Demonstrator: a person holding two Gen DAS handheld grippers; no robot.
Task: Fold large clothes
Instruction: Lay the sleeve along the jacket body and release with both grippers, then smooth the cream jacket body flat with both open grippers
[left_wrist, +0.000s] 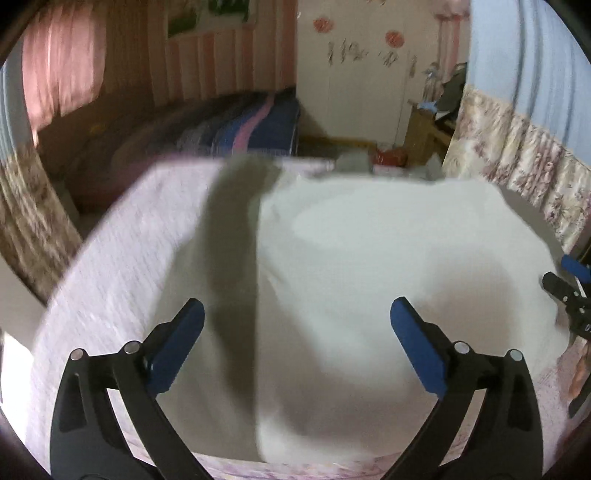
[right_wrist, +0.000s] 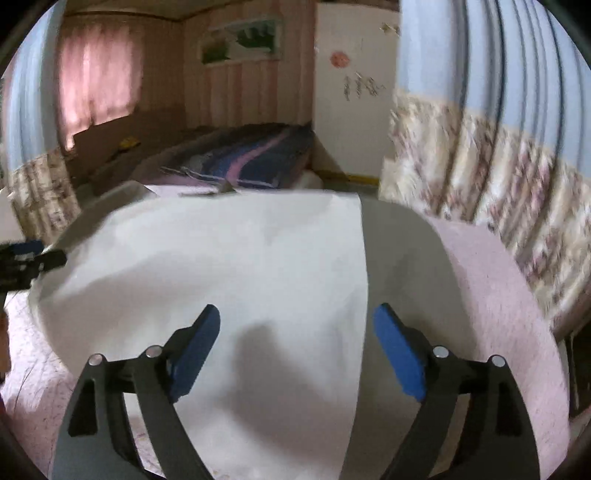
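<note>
Now both grippers, left gripper (left_wrist: 297, 321) and right gripper (right_wrist: 296, 326), hover with jaws spread empty above the white garment (left_wrist: 369, 277) filling mid-frame, flat on the table (left_wrist: 122, 229) for folding.

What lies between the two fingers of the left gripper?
Only the white garment, lying flat below the open left gripper; the fingers hold nothing, as the left wrist view shows.

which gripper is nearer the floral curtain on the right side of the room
Right. The right gripper hovers open over the white garment's right edge, with the floral curtain just beyond the pink cover there. The left gripper is over the garment's far side from that curtain.
</note>
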